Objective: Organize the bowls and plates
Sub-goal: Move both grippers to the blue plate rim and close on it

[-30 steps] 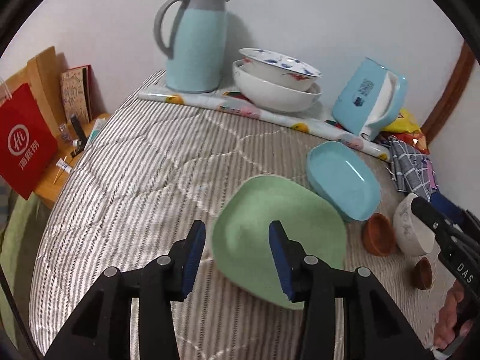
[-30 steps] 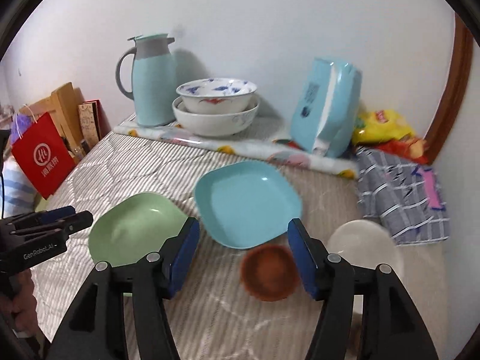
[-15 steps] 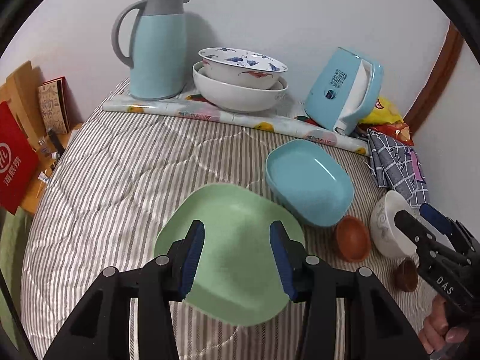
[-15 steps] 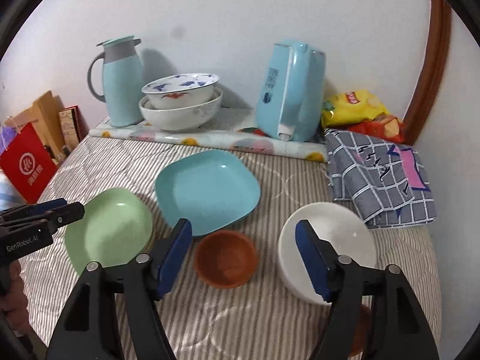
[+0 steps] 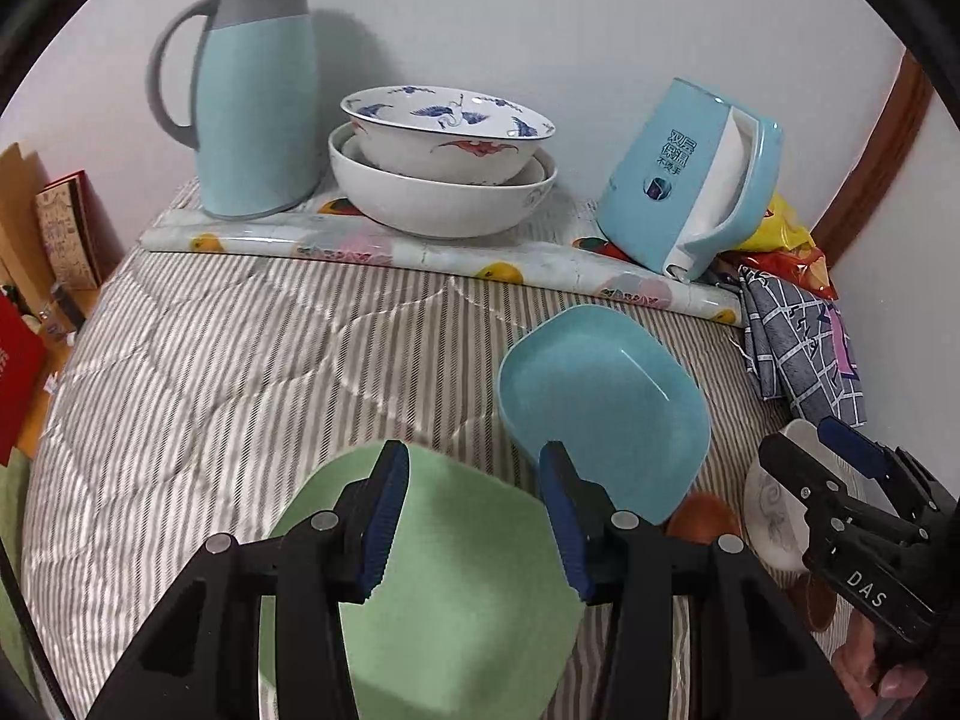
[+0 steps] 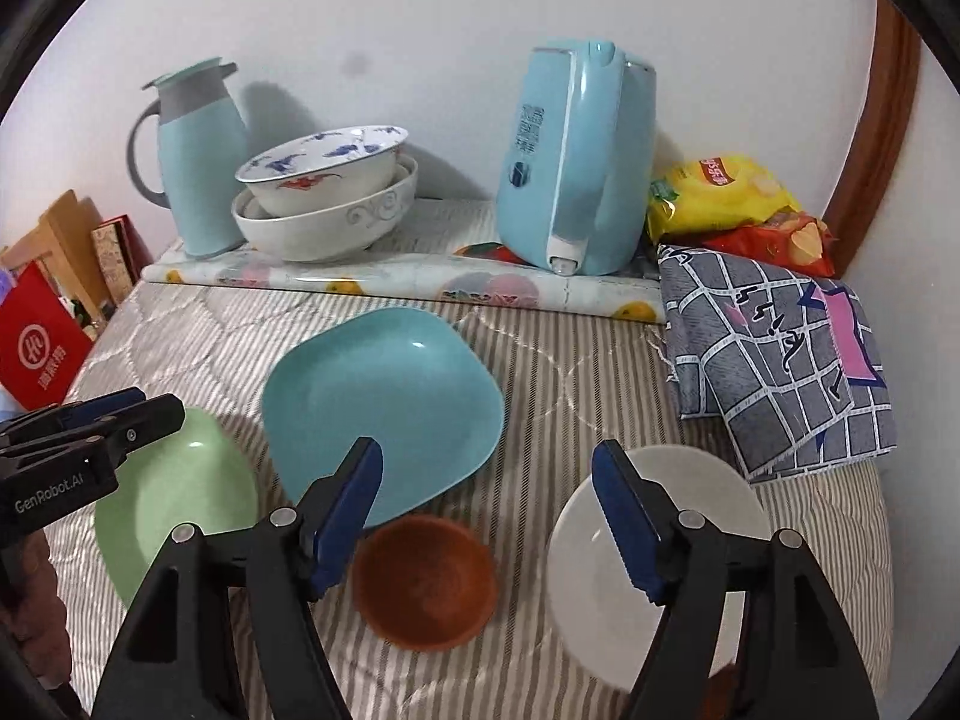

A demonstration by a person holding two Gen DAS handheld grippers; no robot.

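Striped quilted bedding point(image 6: 600, 360) covers a bed set against a white wall, with dishes spread across it around a blue plate point(image 6: 384, 408) that lies near the middle.

Angled steeply down, the left gripper point(image 5: 474, 516) hangs above a green plate point(image 5: 456, 600) that lies just left of the blue plate; its jaws stand partly apart with nothing between the pads and no contact with the plate. The hand holding it is barely visible at the frame edge in the right wrist view.

Also tilted downward, the right gripper point(image 6: 486, 516) hovers on the near side of the blue plate, its jaws having just been opening and now standing wide and empty. Below them sits a small brown bowl point(image 6: 423, 582), just in front of the blue plate, and a white bowl point(image 6: 654, 540) to the right of the blue plate, partly behind one finger. Both bowls look empty. Fingertips of the person's hand point(image 5: 888, 678) show beneath that gripper in the left wrist view.

Beyond the blue plate, on a fruit-print mat point(image 6: 408, 285), a blue-patterned bowl point(image 6: 324, 168) is nested inside a larger white bowl point(image 6: 336, 222), between a pale blue jug point(image 6: 192, 162) and a blue kettle point(image 6: 570, 162). A checked cloth point(image 6: 774, 354) lies to the right of the blue plate.
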